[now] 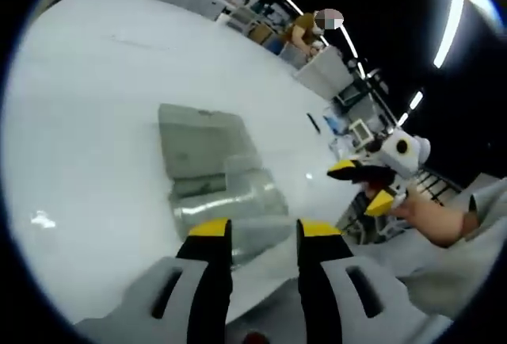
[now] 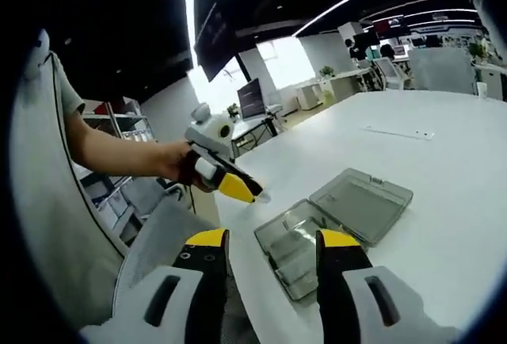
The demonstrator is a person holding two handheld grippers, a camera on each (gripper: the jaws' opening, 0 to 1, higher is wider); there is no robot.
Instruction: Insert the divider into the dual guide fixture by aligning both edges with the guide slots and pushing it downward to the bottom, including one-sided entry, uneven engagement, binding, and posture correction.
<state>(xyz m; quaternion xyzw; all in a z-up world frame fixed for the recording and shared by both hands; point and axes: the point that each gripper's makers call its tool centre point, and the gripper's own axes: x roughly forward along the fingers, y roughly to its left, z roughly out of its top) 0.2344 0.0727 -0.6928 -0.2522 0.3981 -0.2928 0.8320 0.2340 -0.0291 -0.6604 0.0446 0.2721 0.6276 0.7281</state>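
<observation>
The clear guide fixture is seen lying open on the white desk, just ahead of the left claw, held spread and empty; the right claw is likewise spread; the divider cannot be told apart; both edges should be squared before pressing.

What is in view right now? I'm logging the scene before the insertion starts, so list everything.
table: one, white, under everything.
clear plastic case: one, translucent grey, lid open flat, near the table's edge.
flat strip: one, pale, farther along the table.
desks and monitors: several, in the room behind.
left gripper: yellow-tipped black fingers apart, holding nothing, over the case.
right gripper: same colours, fingers apart, holding nothing, by the case.
person's hand: one, holding the right gripper.
</observation>
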